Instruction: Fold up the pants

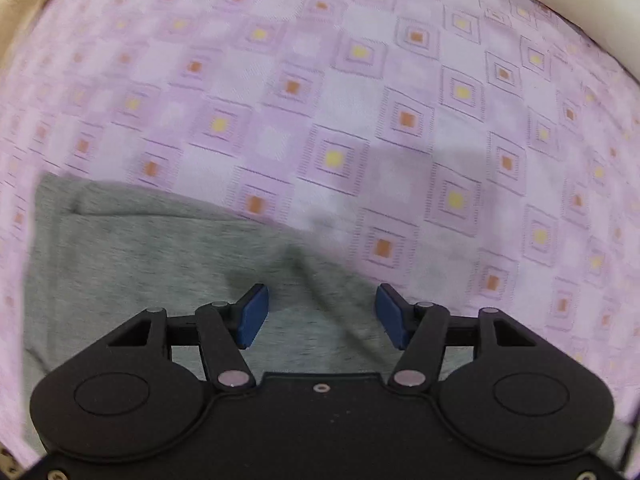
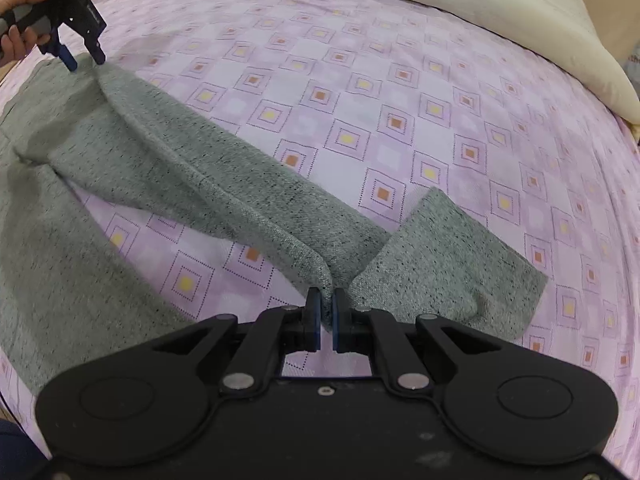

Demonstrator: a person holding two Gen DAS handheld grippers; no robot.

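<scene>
Grey pants [image 2: 168, 160] lie on a pink patterned bedsheet [image 2: 400, 100], legs spread apart. My right gripper [image 2: 326, 316] is shut on the edge of one pant leg near its lower end; the cuff part [image 2: 448, 264] folds off to the right. My left gripper [image 1: 322, 312] is open, jaws wide, just above the waist end of the pants [image 1: 160, 264]. It also shows in the right wrist view [image 2: 86, 60] at the far upper left, held by a hand, open over the waistband.
A cream pillow or duvet [image 2: 480, 4] runs along the far and right side of the bed. The other pant leg [image 2: 60, 248] lies at the left in the right wrist view. The sheet [image 1: 360, 100] stretches beyond the pants.
</scene>
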